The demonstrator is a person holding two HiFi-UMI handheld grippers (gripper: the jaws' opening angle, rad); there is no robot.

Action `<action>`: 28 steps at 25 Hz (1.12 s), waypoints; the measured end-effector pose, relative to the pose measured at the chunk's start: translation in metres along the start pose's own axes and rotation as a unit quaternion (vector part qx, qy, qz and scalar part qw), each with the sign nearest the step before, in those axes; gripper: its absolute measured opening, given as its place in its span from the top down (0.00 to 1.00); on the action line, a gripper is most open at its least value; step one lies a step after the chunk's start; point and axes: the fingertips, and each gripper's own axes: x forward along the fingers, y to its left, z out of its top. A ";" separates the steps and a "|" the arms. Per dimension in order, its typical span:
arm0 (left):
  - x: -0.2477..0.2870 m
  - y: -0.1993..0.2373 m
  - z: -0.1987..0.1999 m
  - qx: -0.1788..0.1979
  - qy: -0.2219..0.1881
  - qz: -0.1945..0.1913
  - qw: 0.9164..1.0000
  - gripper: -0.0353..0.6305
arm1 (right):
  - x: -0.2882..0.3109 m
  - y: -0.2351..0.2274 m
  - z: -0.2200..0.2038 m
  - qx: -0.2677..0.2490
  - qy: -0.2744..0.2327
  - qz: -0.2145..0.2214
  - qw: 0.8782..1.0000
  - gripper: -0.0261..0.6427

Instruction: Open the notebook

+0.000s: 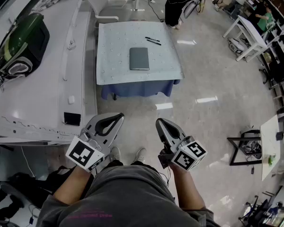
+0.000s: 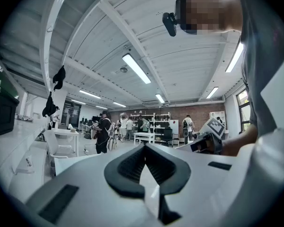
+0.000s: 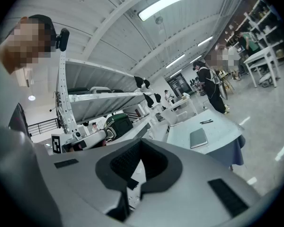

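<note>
The notebook (image 1: 139, 58) lies flat with its grey cover down, near the middle of the pale-clothed desk (image 1: 110, 72), in the upper centre of the head view. Two dark pens (image 1: 153, 40) lie just above and to the right of it, not touching it. My right gripper view catches the same notebook at its middle right, small and slanted on the desk, with the pens farther back. My left gripper view looks elsewhere, across the room to people and shelves before a brick wall, and shows my other gripper at its right edge. My left gripper (image 1: 119, 116) and my right gripper (image 1: 158, 121) sit low in the head view, over the shiny floor and well apart from the desk. Each gripper's own view shows its fingers clenched tip to tip, with nothing between them. A dark green bulky object (image 1: 23, 39) rests on the long white bench at the upper left.
</note>
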 end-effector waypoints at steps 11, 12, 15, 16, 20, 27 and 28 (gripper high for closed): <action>0.005 0.004 0.000 -0.002 0.000 -0.002 1.000 0.94 | 0.005 -0.005 -0.002 0.004 0.009 -0.003 1.000 0.96; 0.005 0.004 0.000 -0.002 0.001 -0.002 1.000 0.94 | 0.006 -0.006 -0.003 0.006 0.011 -0.001 1.000 0.96; 0.006 0.006 -0.002 -0.004 0.002 -0.001 1.000 0.94 | 0.009 -0.008 -0.004 0.013 0.013 -0.001 1.000 0.96; 0.007 0.007 -0.003 -0.005 0.002 -0.001 1.000 0.94 | 0.010 -0.008 -0.005 0.014 0.013 -0.002 1.000 0.96; 0.008 0.011 -0.003 -0.006 0.002 0.003 1.000 0.94 | 0.012 -0.012 -0.004 0.006 0.014 -0.006 1.000 0.96; 0.011 0.013 -0.004 -0.008 0.005 0.003 1.000 0.94 | 0.015 -0.017 -0.004 0.004 0.016 -0.008 1.000 0.96; 0.011 0.014 -0.004 -0.008 0.005 0.003 1.000 0.94 | 0.015 -0.017 -0.004 0.005 0.017 -0.008 1.000 0.96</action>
